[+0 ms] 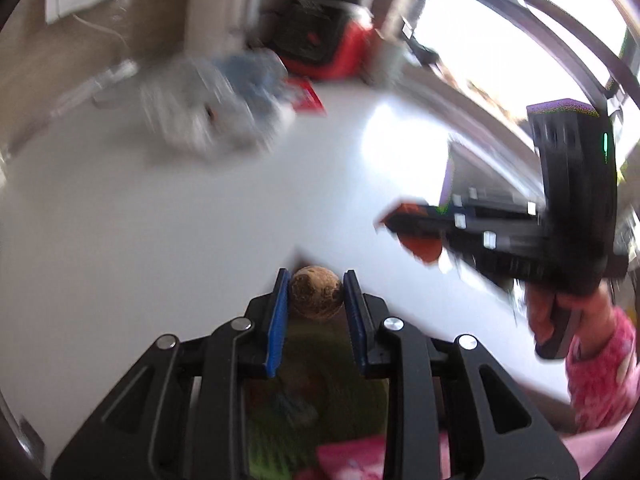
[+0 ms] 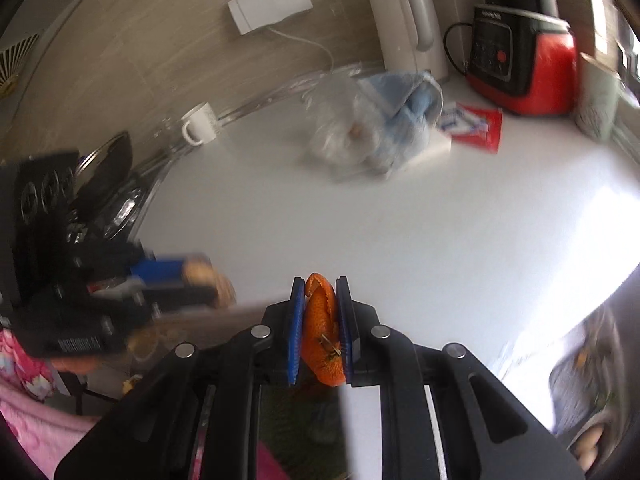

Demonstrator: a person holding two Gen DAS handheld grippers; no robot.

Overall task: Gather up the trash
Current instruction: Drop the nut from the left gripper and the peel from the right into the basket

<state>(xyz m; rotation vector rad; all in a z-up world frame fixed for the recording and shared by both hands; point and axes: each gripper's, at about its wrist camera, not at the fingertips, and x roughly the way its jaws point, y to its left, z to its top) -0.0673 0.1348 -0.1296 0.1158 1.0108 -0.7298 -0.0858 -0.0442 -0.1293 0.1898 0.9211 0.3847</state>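
Left gripper (image 1: pixel 316 300) has its jaws clamped on a brown husk-like ball (image 1: pixel 316 298), right gripper (image 2: pixel 319 320) pinches orange peel (image 2: pixel 322 336), both above the white counter (image 2: pixel 360 220), so the person should probably keep both squeezes firm and go for the bin without swinging.

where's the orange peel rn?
Right wrist view, bottom centre: the orange peel is clamped between the right claw's blue pads, above the white countertop.
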